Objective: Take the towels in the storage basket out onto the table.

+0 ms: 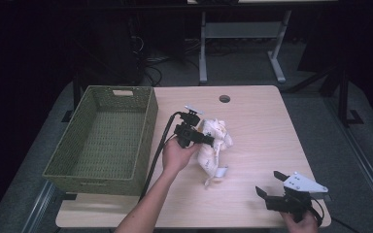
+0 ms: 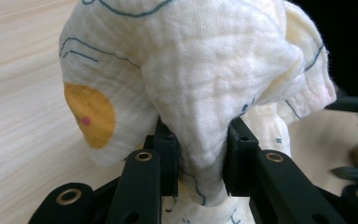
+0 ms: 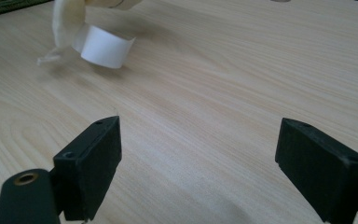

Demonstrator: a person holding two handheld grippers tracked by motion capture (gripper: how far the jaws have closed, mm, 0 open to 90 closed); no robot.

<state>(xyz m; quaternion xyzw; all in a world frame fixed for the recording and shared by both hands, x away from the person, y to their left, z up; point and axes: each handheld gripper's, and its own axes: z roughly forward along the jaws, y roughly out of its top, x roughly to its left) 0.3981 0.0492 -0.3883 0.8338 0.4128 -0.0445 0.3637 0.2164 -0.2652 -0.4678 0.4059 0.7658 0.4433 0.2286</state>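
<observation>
1. The left gripper (image 1: 209,141) is pinching a bunched fold of the cream printed cloth (image 1: 213,145) between its two jaws; the cloth is billowing out just ahead of the pads (image 2: 168,149).
2. A yellow patch with a pink dot (image 2: 89,115) is showing on the cloth, left of those jaws.
3. The right gripper (image 1: 269,185) is hovering with its jaws spread wide, nothing between them, well apart from the cloth.
4. The green woven basket (image 1: 148,121) is sitting beside the left gripper, on the wooden table (image 1: 262,131).
</observation>
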